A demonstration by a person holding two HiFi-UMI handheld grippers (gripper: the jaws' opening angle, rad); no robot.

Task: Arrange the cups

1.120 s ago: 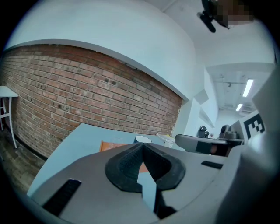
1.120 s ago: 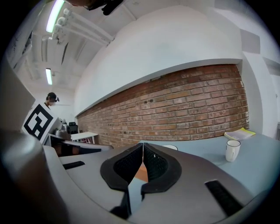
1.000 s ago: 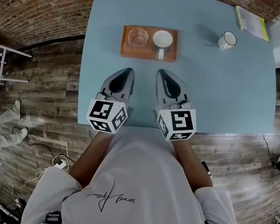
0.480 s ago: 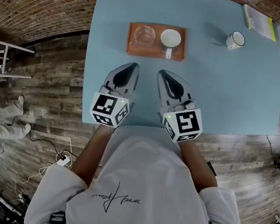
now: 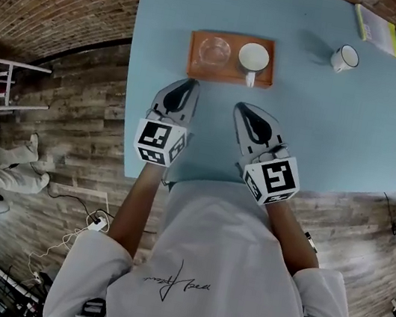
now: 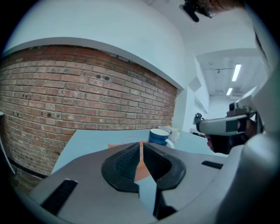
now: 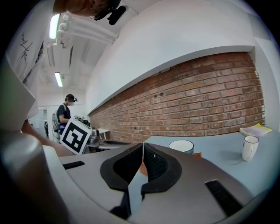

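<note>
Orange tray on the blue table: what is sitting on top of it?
On the orange tray stand a clear glass and a mug, side by side. Both look empty; the tray surface under them is covered.

This looks like a research lab or open office workspace, not a home. A red brick wall (image 7: 197,100) runs ahead of the right claw (image 7: 143,148) and off to its right, under a smooth white ceiling (image 7: 175,30). Long tube lights (image 7: 58,78) hang up to that claw's left, and far down the room on that side stands a second person (image 7: 64,113) with a backpack. Behind and left of the left claw (image 5: 189,84), cables (image 5: 61,206) and a white power strip (image 5: 98,223) trail over the grey-brown wood-plank floor (image 5: 76,117).
</note>
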